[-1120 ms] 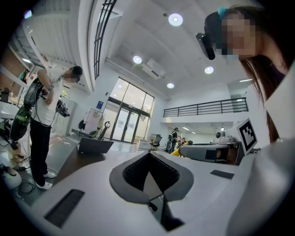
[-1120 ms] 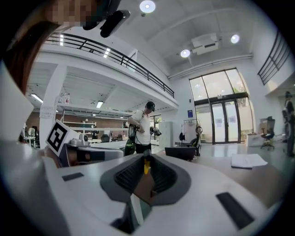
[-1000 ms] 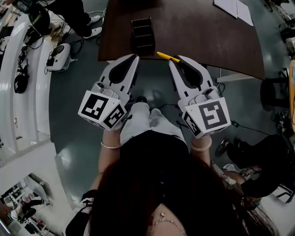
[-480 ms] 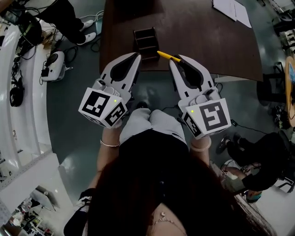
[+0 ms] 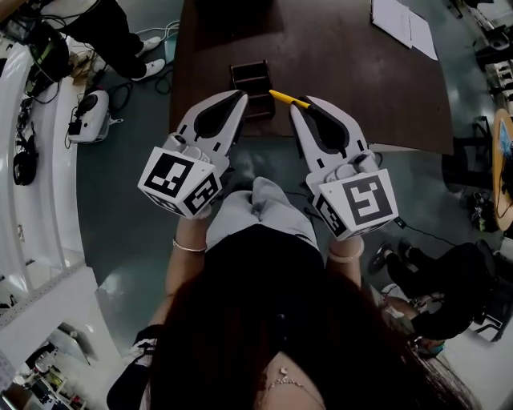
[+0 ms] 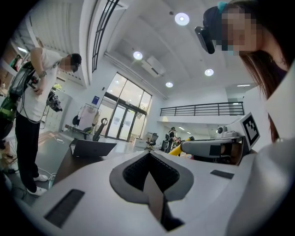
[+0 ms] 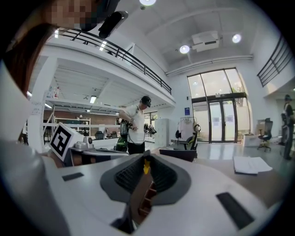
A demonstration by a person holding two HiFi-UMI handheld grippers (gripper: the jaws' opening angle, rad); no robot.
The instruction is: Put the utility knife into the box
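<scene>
A black box point(image 5: 250, 83) with open compartments stands near the front edge of the brown table point(image 5: 353, 72). My right gripper point(image 5: 297, 103) is shut on the yellow utility knife point(image 5: 282, 97), whose yellow end sticks out to the left, just right of the box. In the right gripper view the knife point(image 7: 146, 167) shows between the jaws, with the box point(image 7: 177, 154) beyond. My left gripper point(image 5: 240, 95) is shut with nothing in it, its tip touching or overlapping the box's near left side. In the left gripper view the box point(image 6: 92, 148) lies ahead to the left.
Sheets of paper point(image 5: 405, 20) lie at the table's far right. A person point(image 5: 120, 24) stands by the table's far left corner. A white counter point(image 5: 32, 200) with gear runs along the left. Cables and bags lie on the floor at the right.
Both grippers have come forward toward the table, and their tips now stand next to the box. The knife stays held in the right gripper.
</scene>
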